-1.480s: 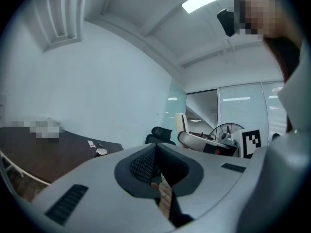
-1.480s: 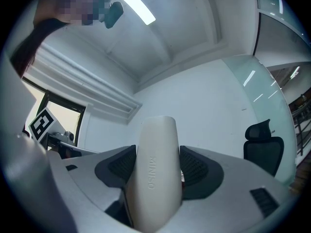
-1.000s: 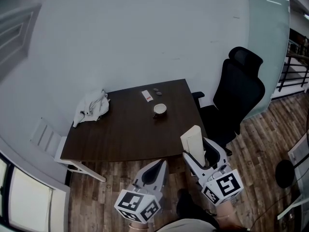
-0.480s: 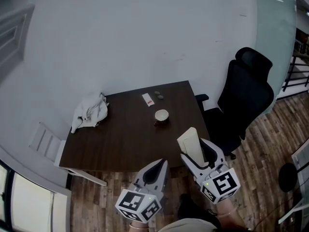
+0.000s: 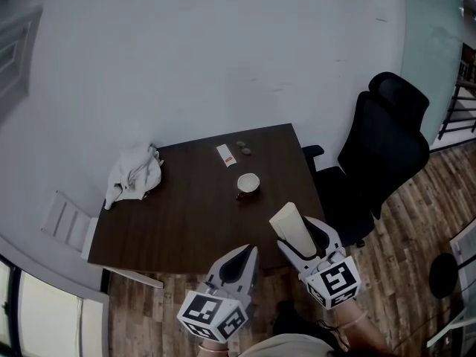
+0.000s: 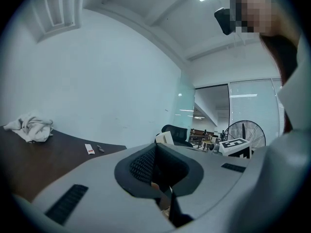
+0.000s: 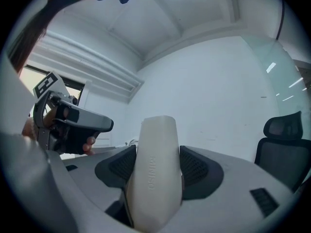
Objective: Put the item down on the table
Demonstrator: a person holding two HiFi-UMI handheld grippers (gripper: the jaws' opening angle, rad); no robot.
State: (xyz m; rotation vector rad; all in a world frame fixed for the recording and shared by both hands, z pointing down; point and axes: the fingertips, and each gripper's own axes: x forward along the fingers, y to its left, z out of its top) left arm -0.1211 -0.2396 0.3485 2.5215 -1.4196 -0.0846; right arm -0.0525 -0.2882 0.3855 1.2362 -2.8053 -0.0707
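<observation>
My right gripper [image 5: 299, 233] is shut on a cream oblong case [image 5: 291, 227], held upright over the near right corner of the dark brown table [image 5: 186, 214]. In the right gripper view the case [image 7: 155, 174] fills the gap between both pads and bears embossed lettering. My left gripper [image 5: 245, 253] hangs just off the table's front edge, shut with nothing in it. In the left gripper view its jaws [image 6: 158, 166] are pressed together.
On the table lie a crumpled white cloth [image 5: 134, 175] at the far left, a cup [image 5: 248, 183] near the middle, a small white packet [image 5: 224, 154] and two small dark objects [image 5: 242, 148]. A black office chair [image 5: 379, 155] stands right of the table. A floor fan [image 6: 248, 132] stands behind.
The right gripper with the case has drifted slightly left, over the table's near right corner. The left gripper has stayed where it was.
</observation>
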